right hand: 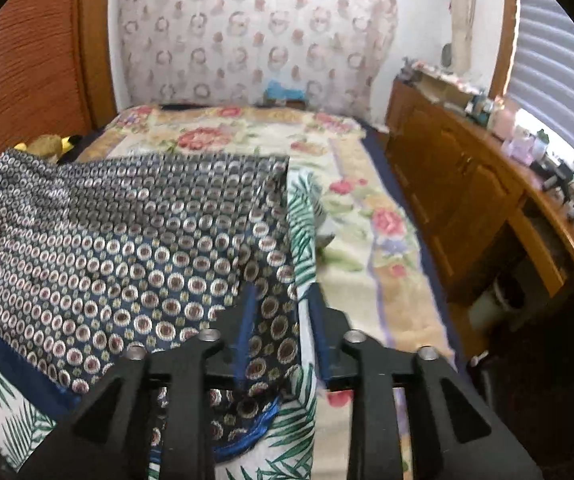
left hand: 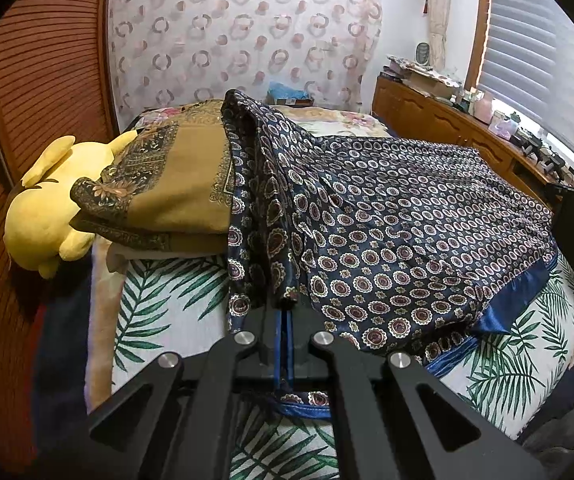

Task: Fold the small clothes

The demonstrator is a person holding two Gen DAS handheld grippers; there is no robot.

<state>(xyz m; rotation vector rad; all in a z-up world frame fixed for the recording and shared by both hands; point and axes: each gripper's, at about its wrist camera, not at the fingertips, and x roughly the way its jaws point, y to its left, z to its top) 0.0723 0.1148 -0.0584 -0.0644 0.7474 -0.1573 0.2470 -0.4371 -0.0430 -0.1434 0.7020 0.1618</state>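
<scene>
Both cameras sit low and close behind their own fingers, looking forward along the bed toward the curtain (left hand: pixel 243 32). The left view looks from the left side, near the yellow plush toy (left hand: pixel 47 216). The 2 views share the patterned scarf (right hand: pixel 127 232), curtain and wooden cabinet (right hand: pixel 455 184).

A palm-leaf sheet (left hand: pixel 159 300) covers the bed, with the navy patterned scarf (left hand: pixel 407 216) spread on it.

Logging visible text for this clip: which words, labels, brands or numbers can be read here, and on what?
None can be read.
Scarf: printed rings only, no letters.
Boxes and bottles on the wooden cabinet: any labels too small and blurred.
Folded brown cloth: ornament only, no words.
</scene>
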